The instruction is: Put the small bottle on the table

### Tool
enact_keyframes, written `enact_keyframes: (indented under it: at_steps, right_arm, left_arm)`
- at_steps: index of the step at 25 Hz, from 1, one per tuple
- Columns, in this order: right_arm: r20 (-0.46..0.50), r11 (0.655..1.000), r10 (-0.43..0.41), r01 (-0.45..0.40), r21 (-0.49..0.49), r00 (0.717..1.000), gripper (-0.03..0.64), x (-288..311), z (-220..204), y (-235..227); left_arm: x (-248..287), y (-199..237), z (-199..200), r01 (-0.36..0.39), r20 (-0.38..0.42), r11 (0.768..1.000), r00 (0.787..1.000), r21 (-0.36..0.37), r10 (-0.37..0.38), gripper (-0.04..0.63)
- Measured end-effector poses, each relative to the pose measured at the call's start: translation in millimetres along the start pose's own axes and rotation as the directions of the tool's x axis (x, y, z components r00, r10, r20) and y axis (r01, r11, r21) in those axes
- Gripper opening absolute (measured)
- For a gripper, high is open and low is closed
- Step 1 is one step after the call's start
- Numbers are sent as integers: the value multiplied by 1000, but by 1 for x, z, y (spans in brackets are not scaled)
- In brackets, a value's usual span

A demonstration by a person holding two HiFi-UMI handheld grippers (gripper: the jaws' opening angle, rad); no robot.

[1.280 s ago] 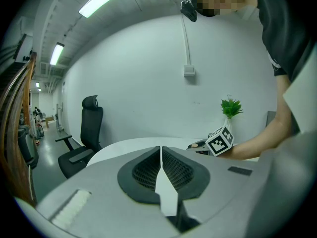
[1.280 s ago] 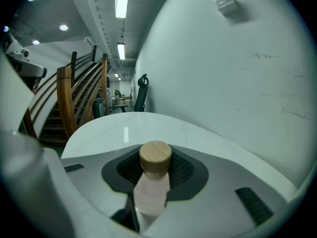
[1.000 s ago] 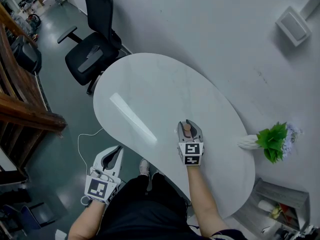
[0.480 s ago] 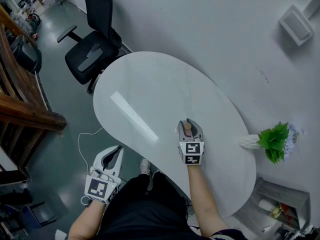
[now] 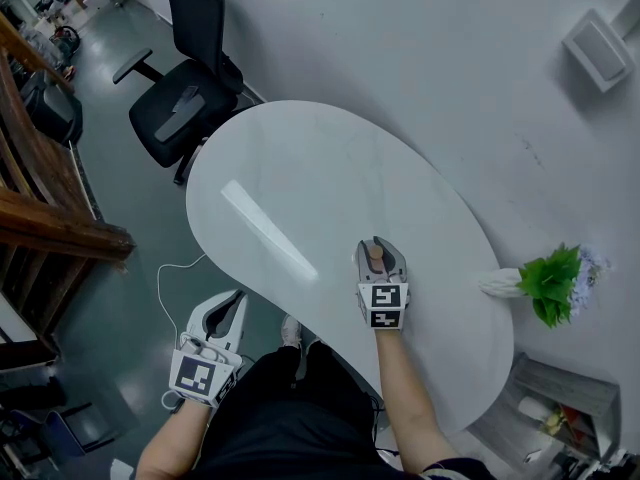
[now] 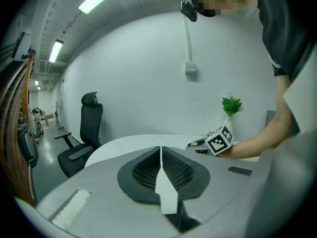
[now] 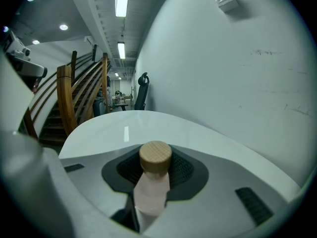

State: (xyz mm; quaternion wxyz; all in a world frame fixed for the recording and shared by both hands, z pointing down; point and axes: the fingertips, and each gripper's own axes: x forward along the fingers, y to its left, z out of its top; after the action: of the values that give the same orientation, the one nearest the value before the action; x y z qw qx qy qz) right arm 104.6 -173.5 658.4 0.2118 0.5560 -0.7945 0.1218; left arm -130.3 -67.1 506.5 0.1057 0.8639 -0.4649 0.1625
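The right gripper [image 5: 376, 258] is clamped on the small bottle [image 7: 151, 185] over the table [image 5: 300, 168].
Its jaws pinch the pink, wooden-capped bottle's body; the left gripper [image 6: 161, 168] has its jaws pressed together, empty, beside the table's edge.

We note a black office chair [image 5: 185, 108] on the grey floor [image 5: 120, 193], a wooden stair rail [image 5: 55, 230] at left, a white cable [image 5: 160, 286] on the floor, and a green plant [image 5: 548, 280] in a white vase [image 5: 495, 284] by the wall.
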Motion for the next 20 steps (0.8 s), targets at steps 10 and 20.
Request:
enact_keyframes:
  at_steps: [10, 20]
  right_arm:
    - [14, 1000, -10, 10, -4, 1000, 104, 0, -2, 2]
    - [-24, 1000, 13, -13, -8, 1000, 198, 0, -9, 8]
  left_arm:
    - [1, 1, -2, 10, 0, 1000, 1000, -6, -10, 14]
    - [2, 0, -4, 25, 2, 1000, 1000, -10, -25, 14]
